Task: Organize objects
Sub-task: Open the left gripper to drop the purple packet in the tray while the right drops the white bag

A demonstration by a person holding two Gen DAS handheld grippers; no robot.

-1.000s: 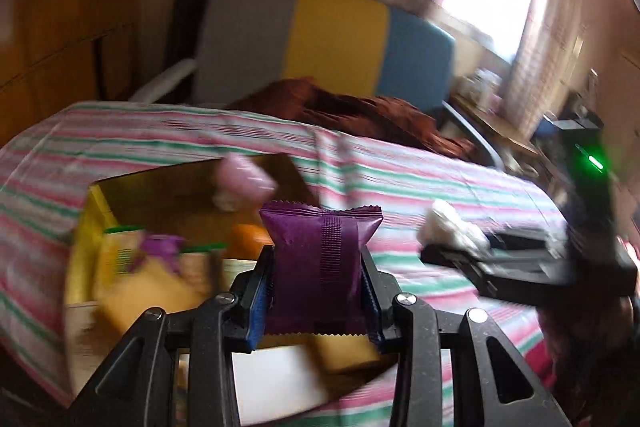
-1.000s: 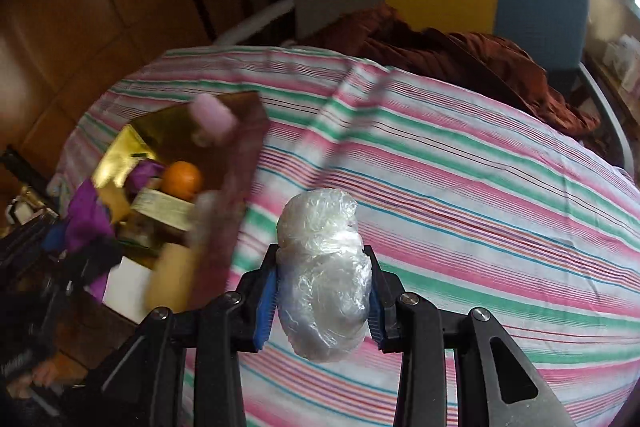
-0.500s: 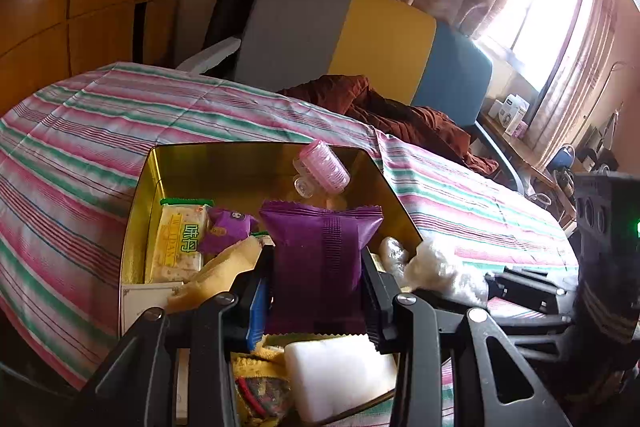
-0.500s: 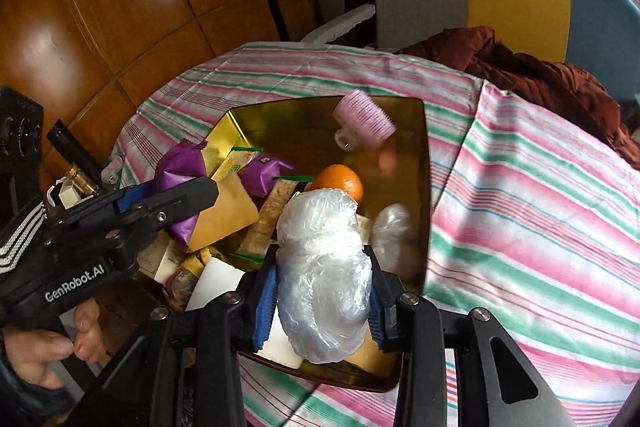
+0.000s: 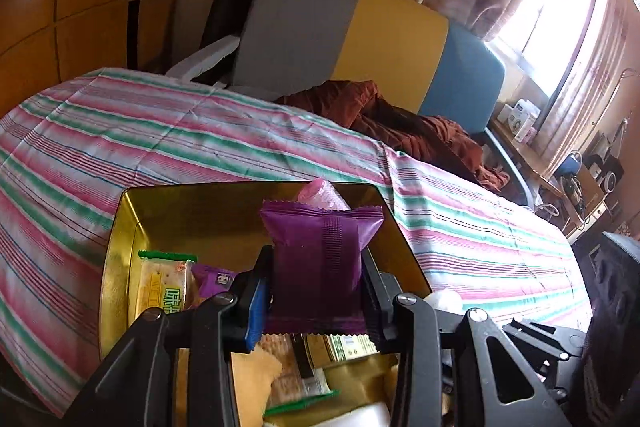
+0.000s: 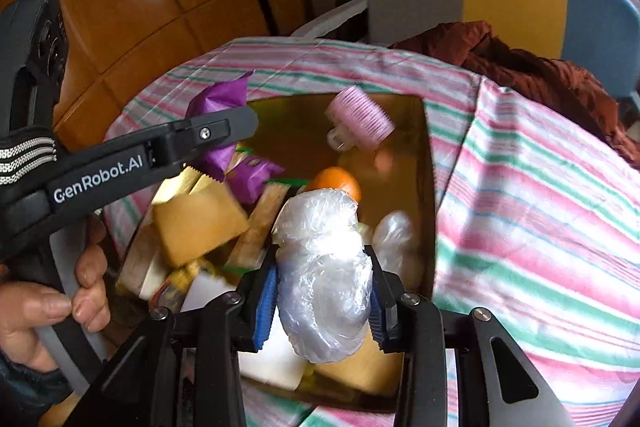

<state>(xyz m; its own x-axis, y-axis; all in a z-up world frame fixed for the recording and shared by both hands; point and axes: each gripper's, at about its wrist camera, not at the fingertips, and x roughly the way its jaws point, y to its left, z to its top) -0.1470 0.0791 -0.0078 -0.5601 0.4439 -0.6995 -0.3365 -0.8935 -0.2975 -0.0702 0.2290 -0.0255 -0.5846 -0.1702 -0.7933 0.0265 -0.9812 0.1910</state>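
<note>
The purple packet (image 5: 318,263) is pinched by the left gripper (image 5: 316,291), the plastic-wrapped bundle (image 6: 324,279) by the right gripper (image 6: 322,301). Both are best released low over the gold tin (image 6: 428,187), toward the bare 12 o'clock end.

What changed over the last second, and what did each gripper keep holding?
Both grippers swung in over the gold tin. Nothing was released: left gripper still clamps the purple packet, right gripper the plastic-wrapped bundle. Tin contents look unchanged.
</note>
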